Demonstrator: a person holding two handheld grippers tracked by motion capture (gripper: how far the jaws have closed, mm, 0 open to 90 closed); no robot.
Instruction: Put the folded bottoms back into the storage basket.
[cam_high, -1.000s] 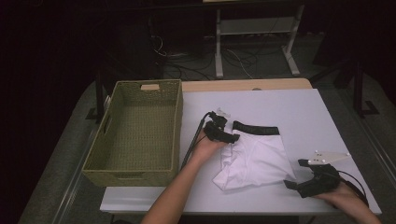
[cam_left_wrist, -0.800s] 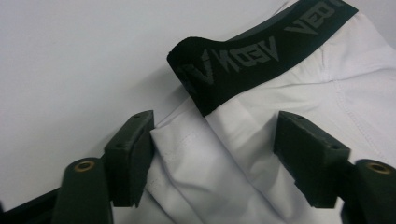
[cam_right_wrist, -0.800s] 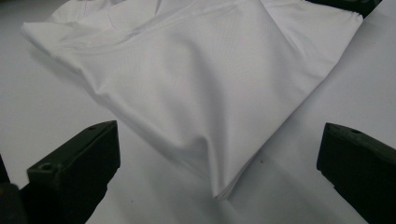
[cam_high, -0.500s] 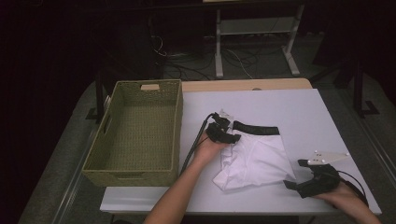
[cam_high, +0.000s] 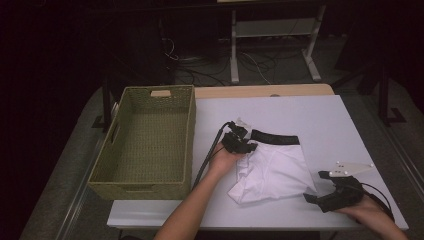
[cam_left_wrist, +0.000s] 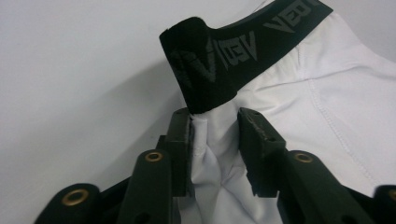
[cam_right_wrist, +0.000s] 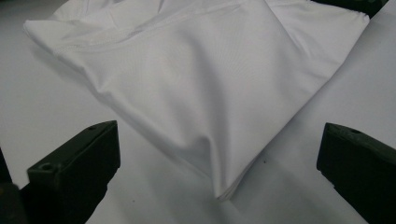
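White underwear (cam_high: 272, 167) with a black lettered waistband (cam_high: 275, 138) lies crumpled on the white table (cam_high: 300, 110). My left gripper (cam_high: 247, 140) is at the waistband's left end. Its jaws have just been closing, and in the left gripper view they pinch a bunch of white cloth (cam_left_wrist: 212, 154) just under the folded waistband (cam_left_wrist: 210, 65), so the left gripper (cam_left_wrist: 215, 116) is shut on it. My right gripper (cam_high: 316, 186) rests near the table's front right and is open. In the right gripper view, a corner of the underwear (cam_right_wrist: 196, 88) lies ahead between the wide jaws of the right gripper (cam_right_wrist: 219, 140), untouched.
An empty woven green basket (cam_high: 150, 93) stands on the table's left side, close to my left forearm. Bare table stretches behind and to the right of the underwear. A metal stand and cables lie on the dark floor beyond the far edge.
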